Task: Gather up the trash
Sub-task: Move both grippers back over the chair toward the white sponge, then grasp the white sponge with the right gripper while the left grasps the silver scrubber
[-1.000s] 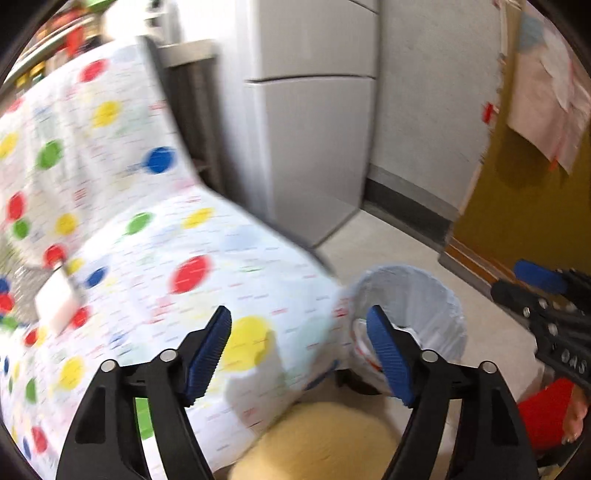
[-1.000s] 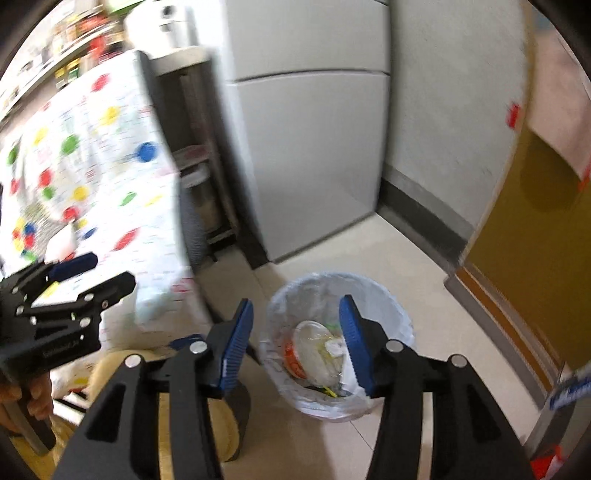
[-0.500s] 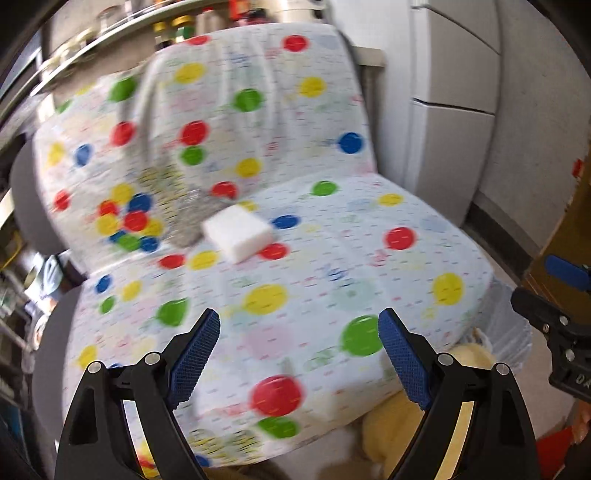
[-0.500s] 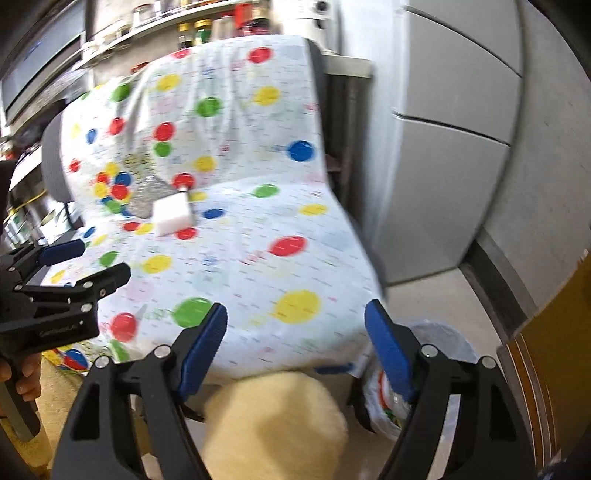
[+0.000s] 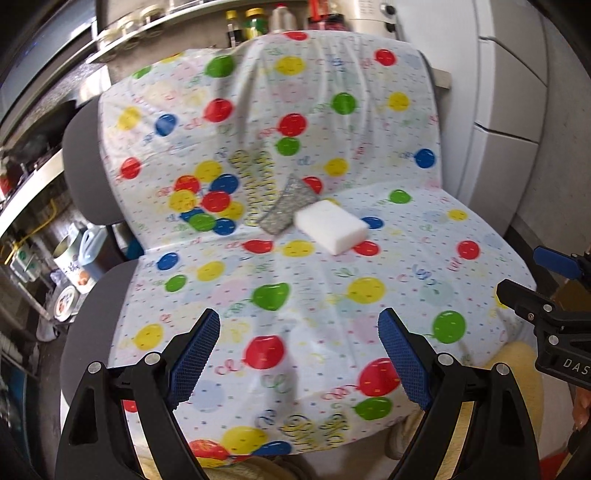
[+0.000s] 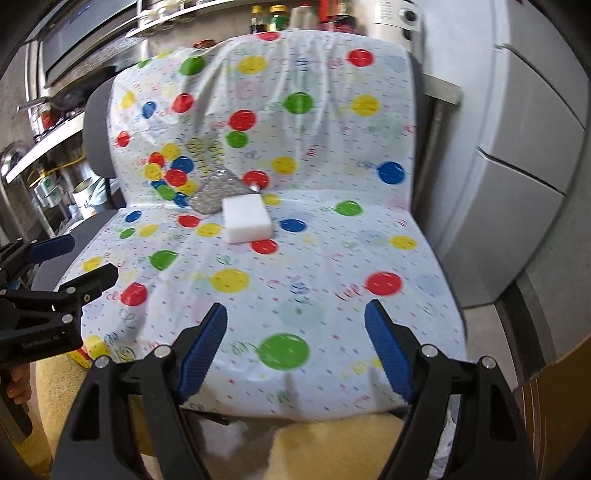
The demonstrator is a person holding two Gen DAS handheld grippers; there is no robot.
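Two tools hung side by side over the front of the chair, and neither held anything. The left tool (image 5: pixel 299 354) stood with its blue pads wide apart; the right tool (image 6: pixel 295 347) was spread about as wide. Each showed at the edge of the other's view, the right one (image 5: pixel 546 284) off to the right and the left one (image 6: pixel 62 262) off to the left, both with their fingers parted.

The chair (image 6: pixel 98 122) was draped in one balloon-print cover (image 5: pixel 295 288) that ran over the backrest and the seat. Two loose things lay on it, at the back of the seat where it met the backrest: one white block (image 5: pixel 330 225), like a sponge, and one flat silvery wrapper (image 5: pixel 286 208). The wrapper lay just behind the block, touching its far corner. Both were well beyond the tools' tips.

A row of bottles (image 5: pixel 251 26) stood on the shelf (image 5: pixel 155 33) behind the chair, and a grey refrigerator (image 6: pixel 517 147) stood to its right.
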